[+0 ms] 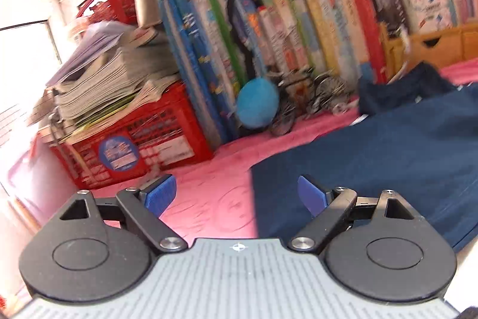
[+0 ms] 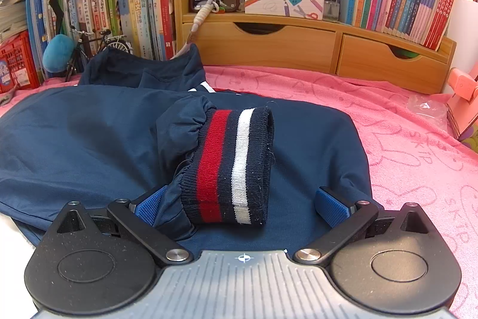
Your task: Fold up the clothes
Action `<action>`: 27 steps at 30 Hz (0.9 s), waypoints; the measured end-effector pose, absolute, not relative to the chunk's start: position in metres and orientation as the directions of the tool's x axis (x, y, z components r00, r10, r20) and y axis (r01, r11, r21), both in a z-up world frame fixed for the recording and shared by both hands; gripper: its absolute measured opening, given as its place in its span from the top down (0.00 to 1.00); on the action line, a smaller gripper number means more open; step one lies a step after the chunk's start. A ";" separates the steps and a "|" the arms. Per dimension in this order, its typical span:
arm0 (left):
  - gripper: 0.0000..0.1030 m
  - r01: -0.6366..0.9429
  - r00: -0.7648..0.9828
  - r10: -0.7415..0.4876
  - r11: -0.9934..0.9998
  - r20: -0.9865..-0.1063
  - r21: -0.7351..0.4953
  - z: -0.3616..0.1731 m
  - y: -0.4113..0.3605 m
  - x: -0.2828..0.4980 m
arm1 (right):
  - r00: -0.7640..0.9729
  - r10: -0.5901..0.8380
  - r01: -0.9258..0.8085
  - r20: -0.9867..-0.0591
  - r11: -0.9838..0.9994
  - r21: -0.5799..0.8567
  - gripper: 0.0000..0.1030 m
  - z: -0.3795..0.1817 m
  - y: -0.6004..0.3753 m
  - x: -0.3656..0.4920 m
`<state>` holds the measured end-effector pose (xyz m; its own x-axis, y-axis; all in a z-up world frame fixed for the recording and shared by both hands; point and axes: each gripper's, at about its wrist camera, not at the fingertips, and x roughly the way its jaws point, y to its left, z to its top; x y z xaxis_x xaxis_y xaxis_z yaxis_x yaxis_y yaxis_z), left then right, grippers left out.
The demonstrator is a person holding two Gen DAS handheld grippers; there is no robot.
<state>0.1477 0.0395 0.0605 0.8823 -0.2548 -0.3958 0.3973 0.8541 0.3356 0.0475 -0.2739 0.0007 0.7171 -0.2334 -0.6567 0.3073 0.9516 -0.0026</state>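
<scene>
A navy jacket is spread flat on the pink cloth of the counter, so that it can be folded. Its sleeve is laid across the body, and the striped cuff lies between the fingers of the right tool, which is wide open and grips nothing. The left tool is also wide and empty, at 9 o'clock of the jacket, over its edge; its view is blurred
</scene>
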 end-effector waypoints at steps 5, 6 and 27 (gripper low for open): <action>0.12 0.464 0.852 -0.263 0.780 -0.453 0.420 0.038 -0.020 0.163 | 0.717 -0.230 0.308 -0.658 0.951 0.004 0.00 0.001 -0.275 0.048; 0.12 0.463 0.852 -0.255 0.773 -0.456 0.432 0.033 -0.021 0.165 | 0.717 -0.229 0.308 -0.658 0.951 0.005 0.00 0.001 -0.275 0.048; 0.16 0.246 0.915 -0.075 0.882 -0.397 0.401 0.046 0.078 0.164 | 0.718 -0.229 0.308 -0.657 0.951 0.005 0.00 0.001 -0.274 0.047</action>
